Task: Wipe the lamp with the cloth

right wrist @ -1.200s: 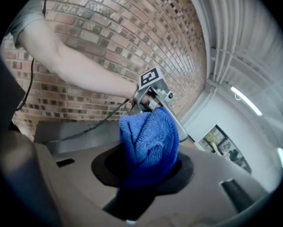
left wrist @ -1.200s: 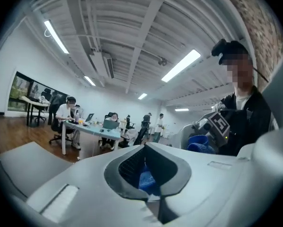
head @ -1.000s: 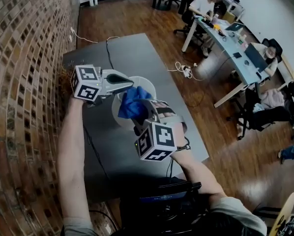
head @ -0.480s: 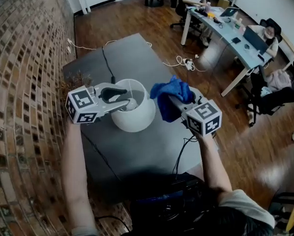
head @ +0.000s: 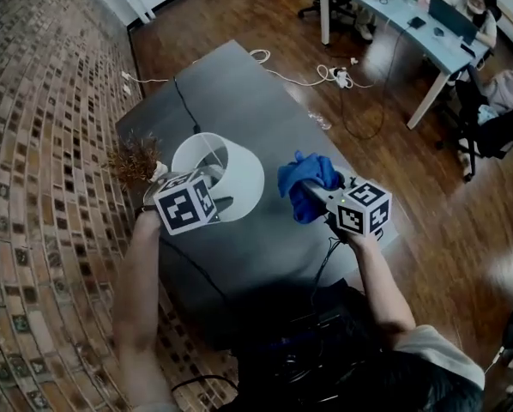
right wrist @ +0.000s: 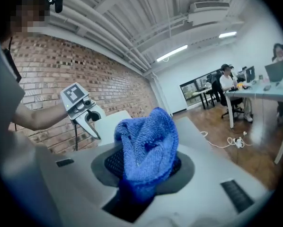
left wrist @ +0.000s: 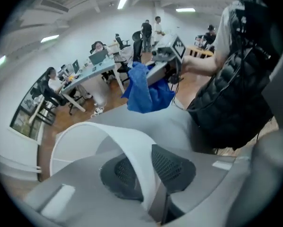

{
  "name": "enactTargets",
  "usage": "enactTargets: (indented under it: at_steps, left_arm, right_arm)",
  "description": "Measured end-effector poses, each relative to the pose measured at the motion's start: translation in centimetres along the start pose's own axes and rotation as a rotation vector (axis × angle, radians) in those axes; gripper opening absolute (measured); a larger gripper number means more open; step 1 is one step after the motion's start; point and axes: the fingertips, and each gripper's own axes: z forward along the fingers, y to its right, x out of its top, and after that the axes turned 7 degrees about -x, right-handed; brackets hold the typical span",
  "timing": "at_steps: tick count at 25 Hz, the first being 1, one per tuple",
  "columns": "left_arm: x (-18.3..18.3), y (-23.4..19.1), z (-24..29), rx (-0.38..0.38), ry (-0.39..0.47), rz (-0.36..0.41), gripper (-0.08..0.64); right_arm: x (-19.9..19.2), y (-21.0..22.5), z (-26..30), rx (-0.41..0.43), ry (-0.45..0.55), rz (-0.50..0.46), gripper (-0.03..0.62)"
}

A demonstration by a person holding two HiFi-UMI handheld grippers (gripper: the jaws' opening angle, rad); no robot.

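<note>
The white lamp shade (head: 231,166) rests on the dark grey table (head: 256,101), its mouth turned up and to the left. My left gripper (head: 212,201) points steeply down over the shade's near rim. Its jaws are opening, with the thin shade wall (left wrist: 108,136) between the two pads (left wrist: 172,167), which no longer pinch it. My right gripper (head: 315,192) hangs to the right of the lamp, clear of it, shut on the bunched blue cloth (head: 306,178). In the right gripper view the cloth (right wrist: 148,143) fills the jaws, with the left gripper (right wrist: 92,124) and lamp beyond it.
A dried brown plant bundle (head: 136,157) lies at the table's left edge by the brick wall (head: 42,161). A black cable (head: 184,101) runs across the tabletop towards the far end. White cables and a power strip (head: 338,77) lie on the wooden floor; people sit at office desks (head: 394,11) beyond.
The cloth came off the shade as my right gripper swung away to the right. My left gripper sank with the lamp towards the table and tipped to point downward.
</note>
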Motion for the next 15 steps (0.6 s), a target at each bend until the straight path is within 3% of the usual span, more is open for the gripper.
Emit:
enactTargets:
  at_steps: [3, 5, 7, 12, 15]
  left_arm:
    - [0.7, 0.1, -0.2, -0.055, 0.078, -0.133, 0.052]
    - [0.6, 0.2, -1.0, -0.081, 0.188, -0.238, 0.041]
    - [0.3, 0.7, -2.5, -0.108, 0.385, -0.386, 0.034]
    - [-2.7, 3.6, -2.7, -0.131, 1.011, -0.808, 0.018]
    - [-5.9, 6.5, 0.2, -0.112, 1.238, -0.978, 0.017]
  right_arm:
    - [-2.2, 2.0, -0.8, 0.001, -0.013, 0.064, 0.132]
    - [-3.7, 3.6, -1.7, -0.019, -0.013, 0.117, 0.132]
    - [-4.9, 5.2, -2.7, -0.041, -0.011, 0.160, 0.132]
    - [-7.7, 7.7, -4.0, -0.052, -0.043, 0.183, 0.132]
    - [-9.7, 6.2, -2.9, 0.013, -0.089, 0.137, 0.130]
